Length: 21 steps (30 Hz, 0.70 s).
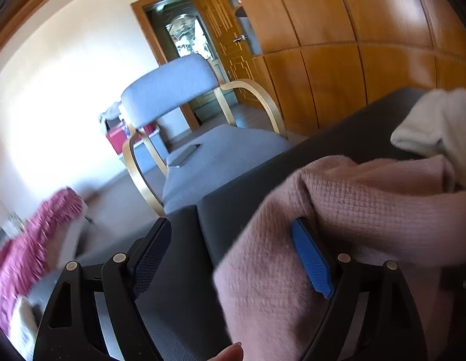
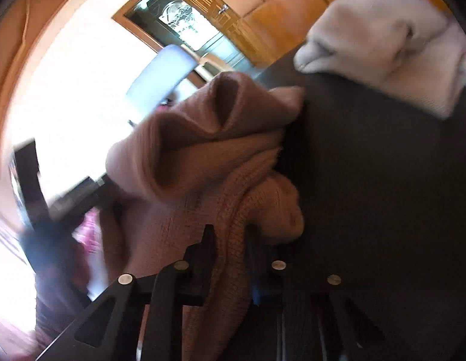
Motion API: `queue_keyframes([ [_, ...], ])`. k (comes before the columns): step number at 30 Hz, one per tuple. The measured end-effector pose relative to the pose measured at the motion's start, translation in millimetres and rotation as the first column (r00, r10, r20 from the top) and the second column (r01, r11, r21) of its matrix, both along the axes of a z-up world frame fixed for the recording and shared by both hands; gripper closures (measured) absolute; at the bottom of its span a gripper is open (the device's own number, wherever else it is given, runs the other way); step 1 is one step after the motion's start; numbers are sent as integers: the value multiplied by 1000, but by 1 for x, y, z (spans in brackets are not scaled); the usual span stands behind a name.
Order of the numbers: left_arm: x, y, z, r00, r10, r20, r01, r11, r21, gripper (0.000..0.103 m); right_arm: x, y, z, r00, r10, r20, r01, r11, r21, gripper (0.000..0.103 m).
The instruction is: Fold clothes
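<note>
A pink knit sweater (image 1: 368, 207) lies bunched on the dark table (image 1: 338, 150). In the left wrist view my left gripper (image 1: 231, 225) is open, its fingers wide apart. A fold of the sweater hangs over the blue pad (image 1: 311, 258) and partly into the gap. The dark pad (image 1: 151, 249) is bare. In the right wrist view my right gripper (image 2: 230, 234) is shut on the pink sweater (image 2: 203, 156), with a ridge of knit pinched between its fingers. A white garment (image 1: 434, 126) lies crumpled at the table's far side (image 2: 398, 39).
A grey chair (image 1: 173, 90) with bent wooden arms stands just beyond the table's end, a phone (image 1: 185, 155) on its seat. Magenta fabric (image 1: 31, 240) lies low at the left. Wooden wardrobe doors (image 1: 353, 30) fill the background. A fingertip (image 1: 230, 352) shows at the bottom edge.
</note>
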State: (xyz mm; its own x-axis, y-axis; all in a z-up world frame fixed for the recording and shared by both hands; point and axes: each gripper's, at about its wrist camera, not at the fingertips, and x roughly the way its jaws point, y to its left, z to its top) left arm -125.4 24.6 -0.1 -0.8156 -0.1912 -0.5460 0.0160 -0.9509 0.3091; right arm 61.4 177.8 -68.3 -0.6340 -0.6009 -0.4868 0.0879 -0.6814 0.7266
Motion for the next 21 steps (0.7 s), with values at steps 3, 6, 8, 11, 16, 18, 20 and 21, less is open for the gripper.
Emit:
queue_keyframes([
  [3, 15, -23, -5, 998, -35, 53, 26, 988, 149, 18, 6, -7, 16, 998, 39, -38, -45, 986, -159, 88],
  [6, 33, -44, -16, 992, -53, 111, 22, 963, 269, 18, 6, -35, 36, 988, 117, -101, -142, 944, -297, 89],
  [8, 52, -62, -18, 993, -52, 103, 13, 938, 346, 18, 8, -60, 49, 979, 163, -122, -194, 931, -308, 90],
  [11, 75, -84, -12, 995, -64, 76, 24, 895, 444, 18, 11, -96, 64, 963, 227, -146, -264, 905, -333, 89],
  [16, 83, -92, -14, 997, -18, 70, -12, 916, 400, 18, 24, -126, 58, 951, 276, -136, -308, 861, -404, 90],
  [18, 77, -89, -20, 996, -4, 91, -30, 930, 367, 18, 15, -134, 53, 951, 279, -131, -308, 863, -400, 89],
  [20, 72, -89, -23, 991, -5, 134, -42, 938, 345, 19, 2, -141, 49, 952, 280, -126, -307, 868, -390, 89],
  [21, 70, -90, -27, 987, -6, 159, -52, 933, 356, 25, -4, -144, 47, 952, 280, -123, -306, 871, -385, 89],
])
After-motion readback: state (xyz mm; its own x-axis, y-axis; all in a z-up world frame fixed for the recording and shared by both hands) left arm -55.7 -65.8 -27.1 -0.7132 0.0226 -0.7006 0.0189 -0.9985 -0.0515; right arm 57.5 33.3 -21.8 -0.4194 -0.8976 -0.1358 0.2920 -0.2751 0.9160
